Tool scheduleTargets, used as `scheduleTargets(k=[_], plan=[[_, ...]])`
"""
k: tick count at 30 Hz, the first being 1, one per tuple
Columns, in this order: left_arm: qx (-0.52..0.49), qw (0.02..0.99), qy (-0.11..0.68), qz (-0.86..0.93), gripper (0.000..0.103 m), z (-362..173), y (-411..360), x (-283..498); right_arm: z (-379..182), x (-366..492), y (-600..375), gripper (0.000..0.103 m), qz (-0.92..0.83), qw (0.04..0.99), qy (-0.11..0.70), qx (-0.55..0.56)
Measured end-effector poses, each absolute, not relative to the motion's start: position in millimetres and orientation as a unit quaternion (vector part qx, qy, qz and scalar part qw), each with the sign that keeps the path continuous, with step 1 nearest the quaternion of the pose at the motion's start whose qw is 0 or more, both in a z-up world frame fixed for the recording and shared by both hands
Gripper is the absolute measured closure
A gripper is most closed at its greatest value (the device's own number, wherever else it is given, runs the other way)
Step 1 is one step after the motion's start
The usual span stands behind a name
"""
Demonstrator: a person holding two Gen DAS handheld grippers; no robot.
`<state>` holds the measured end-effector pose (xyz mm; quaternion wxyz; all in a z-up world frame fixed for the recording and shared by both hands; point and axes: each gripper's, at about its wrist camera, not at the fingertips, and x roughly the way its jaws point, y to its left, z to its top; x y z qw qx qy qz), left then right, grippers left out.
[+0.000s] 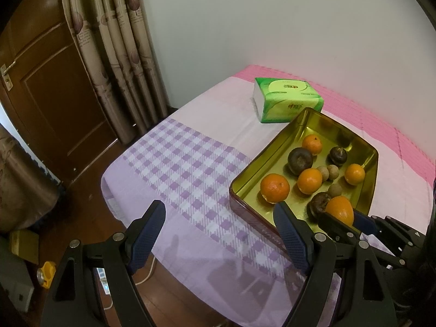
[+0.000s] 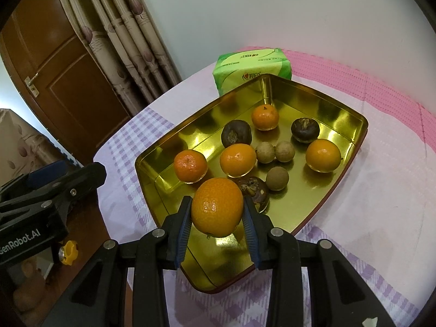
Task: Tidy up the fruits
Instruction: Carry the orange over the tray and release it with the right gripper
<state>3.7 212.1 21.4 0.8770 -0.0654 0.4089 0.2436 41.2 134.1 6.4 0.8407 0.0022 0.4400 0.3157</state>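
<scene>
A gold metal tray (image 2: 152, 190) (image 1: 245, 179) lies on the checked tablecloth and holds several oranges, dark brown round fruits and small tan round fruits. My right gripper (image 2: 216, 204) is shut on an orange (image 2: 217, 207) (image 1: 340, 209), held just above the tray's near end. Behind it lie a dark fruit (image 2: 252, 190) and other oranges (image 2: 190, 165) (image 2: 237, 160). My left gripper (image 1: 220, 218) stands open over the cloth left of the tray, with nothing between its fingers; its right finger (image 1: 291, 234) is beside the tray's near corner.
A green tissue pack (image 1: 286, 99) (image 2: 252, 68) sits behind the tray. The table's left edge (image 1: 109, 190) drops to a wooden floor with a door (image 1: 54, 95) and curtains (image 1: 117, 54) beyond. A pink mat (image 1: 368, 109) covers the far right.
</scene>
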Motion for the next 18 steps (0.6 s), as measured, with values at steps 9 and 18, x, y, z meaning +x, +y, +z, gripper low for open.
scheduleTargets(k=[9, 18], plan=[[-0.066, 0.875, 0.413, 0.244, 0.021, 18.7, 214.6, 3.6, 4.0, 43.2, 136.8, 0.070, 0.314, 0.840, 0.443, 0.003], [-0.064, 0.873, 0.418, 0.245, 0.021, 15.8, 215.6, 6.2, 2.1, 44.4, 138.4, 0.070, 0.314, 0.839, 0.444, 0.004]])
